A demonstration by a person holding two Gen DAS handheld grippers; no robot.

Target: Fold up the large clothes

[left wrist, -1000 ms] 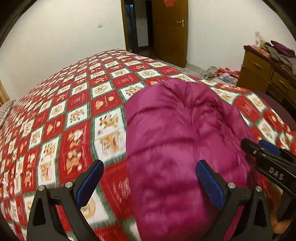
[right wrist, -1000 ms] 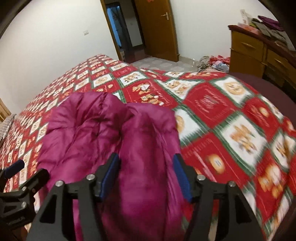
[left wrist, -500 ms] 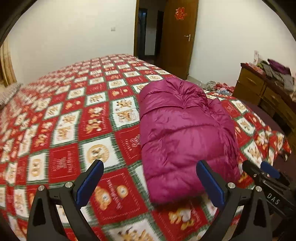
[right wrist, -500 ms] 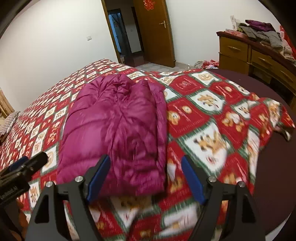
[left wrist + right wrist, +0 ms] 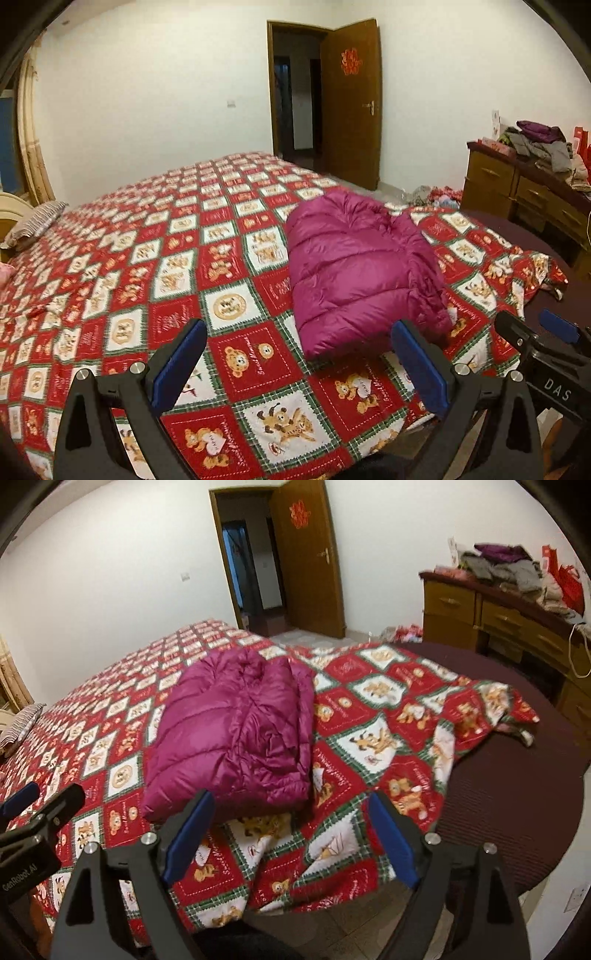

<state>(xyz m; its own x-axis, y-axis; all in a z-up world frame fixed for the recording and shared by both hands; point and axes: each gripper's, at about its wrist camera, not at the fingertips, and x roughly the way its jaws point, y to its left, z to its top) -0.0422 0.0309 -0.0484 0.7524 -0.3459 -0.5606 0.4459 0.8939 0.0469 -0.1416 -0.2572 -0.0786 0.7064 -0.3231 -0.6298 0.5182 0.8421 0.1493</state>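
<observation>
Risk here is mostly that the fold does not stay. The magenta down jacket [image 5: 362,273] is puffy and slippery, and in this judgement its upper layer may spring up or slide off the lower one, because trapped air pushes back and nothing presses on it. A second risk is the bedspread [image 5: 155,258]: it is rumpled near the bed corner, and dragging it would shift the bundle.

The jacket lies folded on the bedspread, ahead of both grippers and apart from them. For the left gripper [image 5: 295,363] it sits ahead and a little to the right; its jaws stand wide and hold nothing. For the right gripper [image 5: 290,838] it sits ahead and slightly left; these jaws are opening, with nothing between them.
</observation>
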